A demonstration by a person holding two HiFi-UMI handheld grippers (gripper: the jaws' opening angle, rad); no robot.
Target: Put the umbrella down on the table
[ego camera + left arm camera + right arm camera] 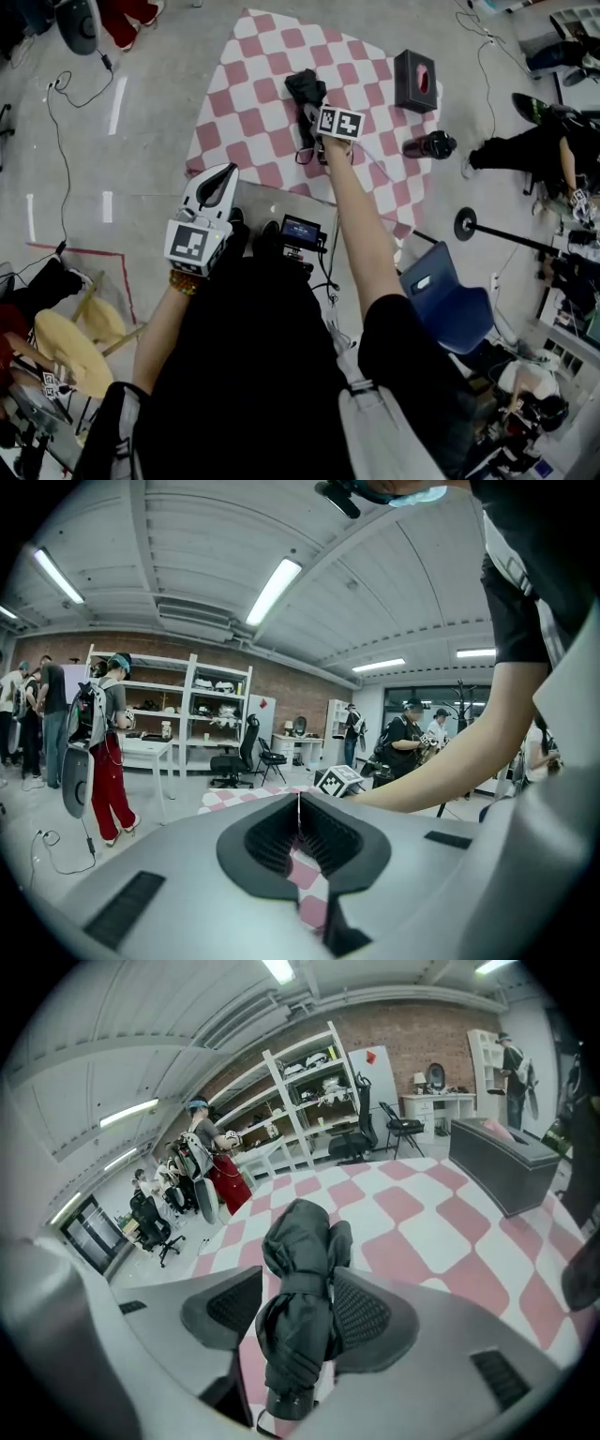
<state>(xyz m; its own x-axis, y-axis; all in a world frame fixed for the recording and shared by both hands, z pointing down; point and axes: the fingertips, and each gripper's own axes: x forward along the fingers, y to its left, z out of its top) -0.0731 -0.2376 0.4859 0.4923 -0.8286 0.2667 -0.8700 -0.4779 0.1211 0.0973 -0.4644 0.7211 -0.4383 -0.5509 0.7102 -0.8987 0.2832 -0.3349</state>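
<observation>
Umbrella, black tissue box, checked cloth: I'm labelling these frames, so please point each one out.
umbrella (299, 1284), right gripper view, on the strap round its folded canopy.
black tissue box (410, 80), head view, on its dark face.
checked cloth (253, 103), head view, on a bare patch left of the umbrella.

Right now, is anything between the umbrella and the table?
Nothing visible: the umbrella appears to lie on the checked cloth, between the right gripper's open fingers; the black box sits clear.
</observation>
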